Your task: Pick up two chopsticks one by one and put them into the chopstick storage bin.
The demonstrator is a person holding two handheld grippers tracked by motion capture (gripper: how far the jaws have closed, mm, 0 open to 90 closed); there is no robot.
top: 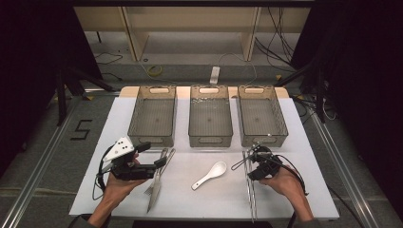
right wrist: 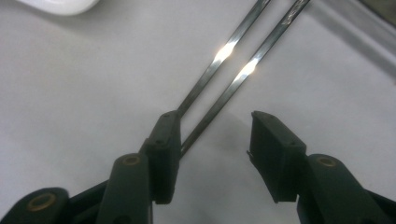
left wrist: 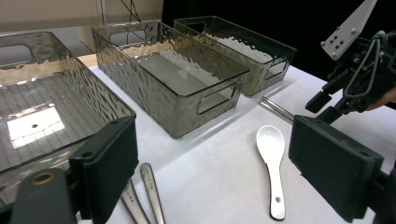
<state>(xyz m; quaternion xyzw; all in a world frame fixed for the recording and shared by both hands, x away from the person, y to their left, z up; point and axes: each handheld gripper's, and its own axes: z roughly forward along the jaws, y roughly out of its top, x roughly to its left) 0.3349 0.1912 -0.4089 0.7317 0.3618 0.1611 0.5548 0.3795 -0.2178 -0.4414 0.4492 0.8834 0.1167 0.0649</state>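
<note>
Three empty bins (top: 210, 116) line the bench's (top: 304, 190) twelve o'clock edge. Right hand-held gripper (right wrist: 215, 140), half open, straddles one of two chopsticks (right wrist: 233, 84) without gripping; left hand-held gripper (left wrist: 210, 172) gapes empty.

White table (top: 285, 199), three bins (top: 210, 116), spoon (top: 209, 175), cutlery (top: 157, 183), chopsticks (top: 250, 190)

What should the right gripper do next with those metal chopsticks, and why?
Probably shut the jaws a little more. The right gripper is low over the chopsticks on the white mat, jaws half open; one stick lies between the pads, the other beside the left pad, neither pressed yet.
</note>
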